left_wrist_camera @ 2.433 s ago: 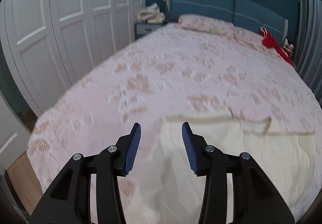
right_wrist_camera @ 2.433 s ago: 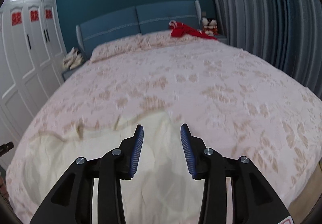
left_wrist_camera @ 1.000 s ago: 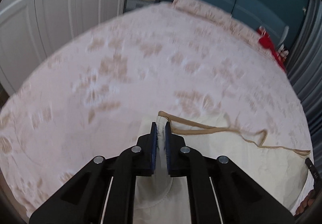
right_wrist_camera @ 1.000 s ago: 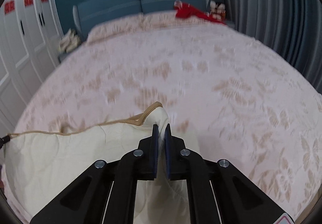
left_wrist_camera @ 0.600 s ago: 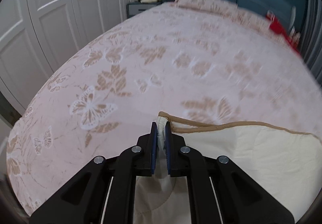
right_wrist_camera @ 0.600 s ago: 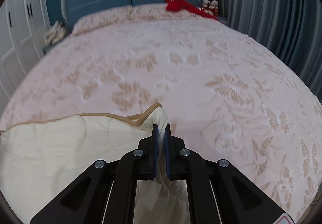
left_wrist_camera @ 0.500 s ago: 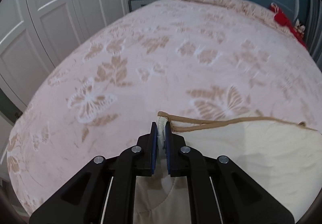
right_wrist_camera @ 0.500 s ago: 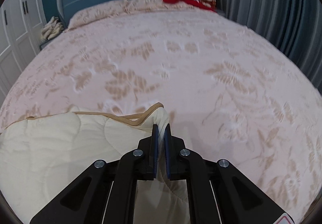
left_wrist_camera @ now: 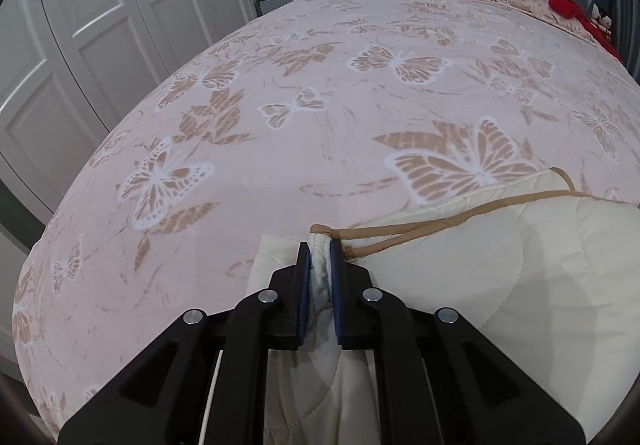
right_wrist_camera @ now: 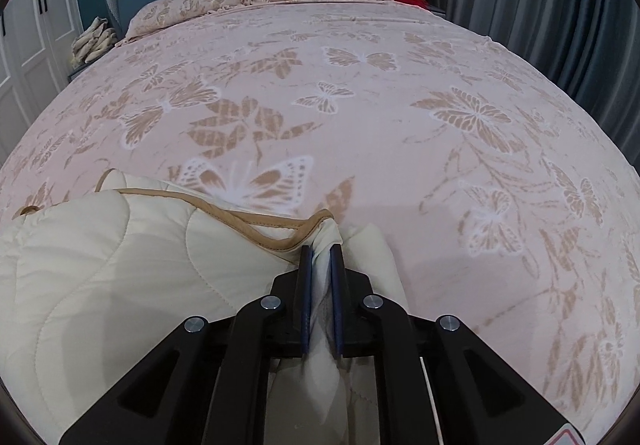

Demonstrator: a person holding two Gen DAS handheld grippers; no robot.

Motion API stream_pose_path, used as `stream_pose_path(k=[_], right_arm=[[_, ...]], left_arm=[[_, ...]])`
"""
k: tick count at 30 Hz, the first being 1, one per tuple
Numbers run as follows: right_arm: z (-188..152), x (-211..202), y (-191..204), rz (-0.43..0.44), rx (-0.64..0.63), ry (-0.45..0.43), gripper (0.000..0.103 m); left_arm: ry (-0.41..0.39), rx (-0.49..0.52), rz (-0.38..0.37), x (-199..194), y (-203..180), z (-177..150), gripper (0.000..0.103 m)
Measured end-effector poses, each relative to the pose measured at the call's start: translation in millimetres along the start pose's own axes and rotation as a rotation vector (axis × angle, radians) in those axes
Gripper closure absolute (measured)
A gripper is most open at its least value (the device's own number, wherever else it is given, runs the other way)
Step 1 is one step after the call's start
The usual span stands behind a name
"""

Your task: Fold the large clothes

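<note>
Fingers left (left_wrist_camera: 319, 245): clamped on cream quilt (left_wrist_camera: 500, 269) corner.
Fingers right (right_wrist_camera: 320, 249): opening, quilt corner between them.
Quilt: lies on bed (left_wrist_camera: 320, 117).

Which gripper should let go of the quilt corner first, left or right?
Right, marginally. The right gripper has its jaws opening on a quilt corner that is down on the bedspread. The left gripper is equally low but clamped.

Quilted matt cream blanket (left_wrist_camera: 500, 285); plush butterfly-print bedspread (left_wrist_camera: 320, 105).

Cream quilt (left_wrist_camera: 500, 285) cut off at right and bottom edges
</note>
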State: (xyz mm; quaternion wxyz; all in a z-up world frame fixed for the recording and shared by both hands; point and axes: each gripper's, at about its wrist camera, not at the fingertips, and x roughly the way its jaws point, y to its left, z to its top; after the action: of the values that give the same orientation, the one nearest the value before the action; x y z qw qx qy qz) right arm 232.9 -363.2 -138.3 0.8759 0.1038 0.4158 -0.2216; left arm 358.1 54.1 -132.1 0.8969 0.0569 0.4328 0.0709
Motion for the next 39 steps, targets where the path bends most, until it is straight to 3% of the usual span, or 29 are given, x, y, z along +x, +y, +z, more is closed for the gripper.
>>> stream_pose_path(k=[8,12,15,17,22,25,30,39], right_arm=[[5,1,-4,0.023,0.013,0.024,0.085],[16,-35,-18,0.013,0.082,-0.007,0.078],[18,-81,-22,0.032,0.119,-0.087,0.077],[17,-102,-12,0.094,0.112,-0.105,0.079],[6,-130,55,0.241,-0.033,-0.079,0.086],[1,-128,95,0.285,-0.108,-0.055,0.093],[-7,-103,134,0.291,-0.151,0.011,0.094],[-22,-55,143,0.254,-0.156,0.08,0.097]], left_arm=[[0.011,0.029,0.025,1,-4,1,0.092],[0.009,0.063,0.042,-25,0,9,0.086],[-0.039,0.065,0.018,-62,4,10,0.083],[-0.058,0.07,-0.011,-83,1,11,0.083],[-0.063,0.079,-0.171,-127,-35,8,0.083],[-0.026,0.096,-0.239,-129,-62,4,0.083],[0.027,0.138,-0.25,-112,-102,-4,0.083],[0.075,0.131,-0.224,-79,-121,-20,0.083]])
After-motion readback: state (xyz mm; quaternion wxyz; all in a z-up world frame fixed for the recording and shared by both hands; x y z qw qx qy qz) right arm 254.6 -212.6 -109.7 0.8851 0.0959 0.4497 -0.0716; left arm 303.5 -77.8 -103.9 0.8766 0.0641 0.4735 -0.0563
